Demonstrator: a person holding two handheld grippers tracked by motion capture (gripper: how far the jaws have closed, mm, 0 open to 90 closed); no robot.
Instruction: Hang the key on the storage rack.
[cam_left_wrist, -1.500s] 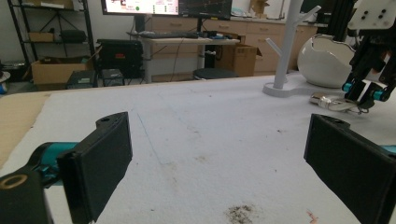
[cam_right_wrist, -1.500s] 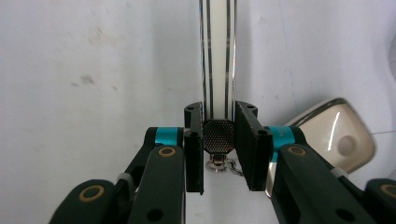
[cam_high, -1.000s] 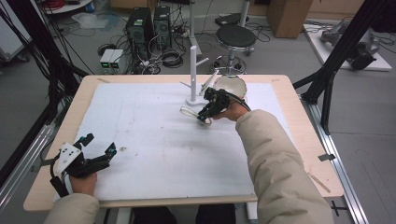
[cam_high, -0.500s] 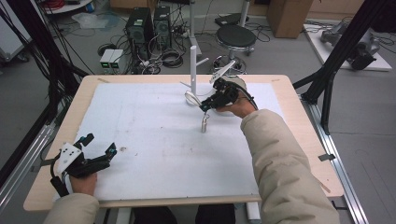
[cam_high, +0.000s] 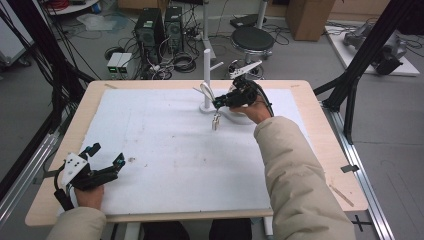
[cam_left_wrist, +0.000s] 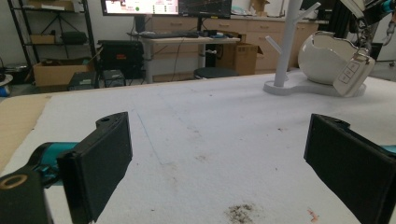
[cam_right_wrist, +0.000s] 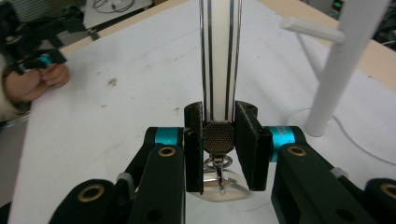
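A lab room with computer towers, cables and a round stool lies beyond the desk, whose top is covered by a white mat marked with a few small stains. Near the far edge, right of centre, a white peg stand rises upright from a flat base, and a white rounded bowl sits on that base.

The right gripper is clamped on the dark knurled end of a strap. The strap is pale with dark edge lines, and in the right gripper view its long axis runs straight up away from the jaws. Below the jaws a metal ring and a white key fob hang down; the fob, showing small buttons, dangles above the mat in front of the stand's base. The right arm, in a beige sleeve, reaches forward over the right side of the desk.

The left gripper rests near the front left corner, jaws spread wide with nothing between them, pointing toward the far right.
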